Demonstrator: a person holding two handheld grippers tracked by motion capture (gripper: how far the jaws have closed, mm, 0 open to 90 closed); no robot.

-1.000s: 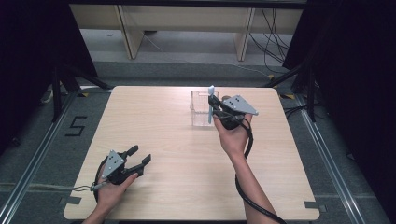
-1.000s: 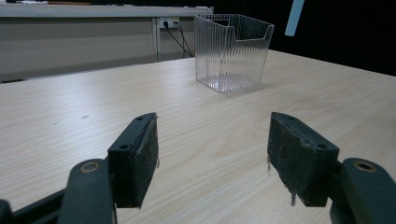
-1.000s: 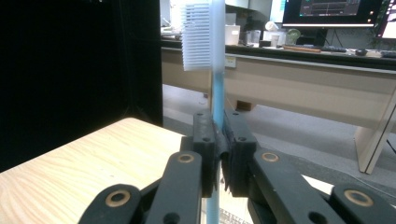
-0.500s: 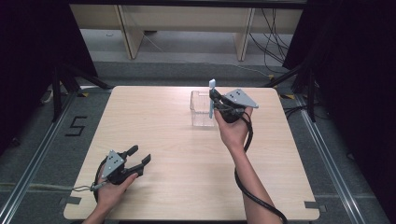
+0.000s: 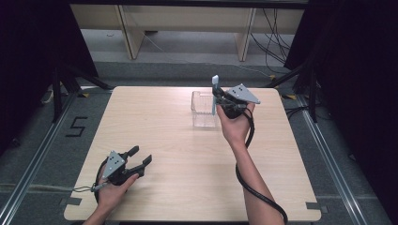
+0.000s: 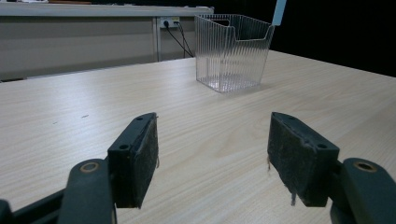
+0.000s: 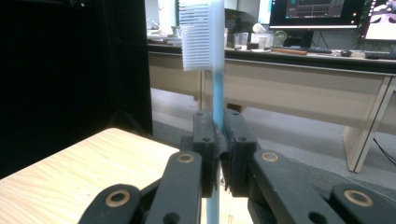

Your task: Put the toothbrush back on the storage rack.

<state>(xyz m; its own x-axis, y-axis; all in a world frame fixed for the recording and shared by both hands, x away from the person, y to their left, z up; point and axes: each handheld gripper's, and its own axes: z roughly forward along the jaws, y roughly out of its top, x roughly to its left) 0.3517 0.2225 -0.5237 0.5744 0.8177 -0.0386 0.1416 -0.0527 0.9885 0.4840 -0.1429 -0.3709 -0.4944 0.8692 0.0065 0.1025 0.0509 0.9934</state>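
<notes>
A light blue toothbrush [image 7: 216,56] with white bristles stands upright between the closed jaws of my right gripper [image 7: 218,140]. In the high view my right gripper [image 5: 217,99] holds the toothbrush [image 5: 214,96] over the right side of a clear plastic basket [image 5: 202,110], bristle end up. The left gripper view shows that basket [image 6: 231,51] far off, with the toothbrush [image 6: 279,11] rising behind its rim. My left gripper [image 5: 140,155] rests near the table's front left corner, open, its pads [image 6: 140,156] apart with nothing between them.
The wooden table [image 5: 178,168] stretches between the two hands. Desks with monitors [image 7: 317,14] stand beyond the far edge. Floor rails run along both sides of the table.
The right gripper has shifted slightly with the toothbrush, staying over the basket's right side. The left gripper has kept still.
</notes>
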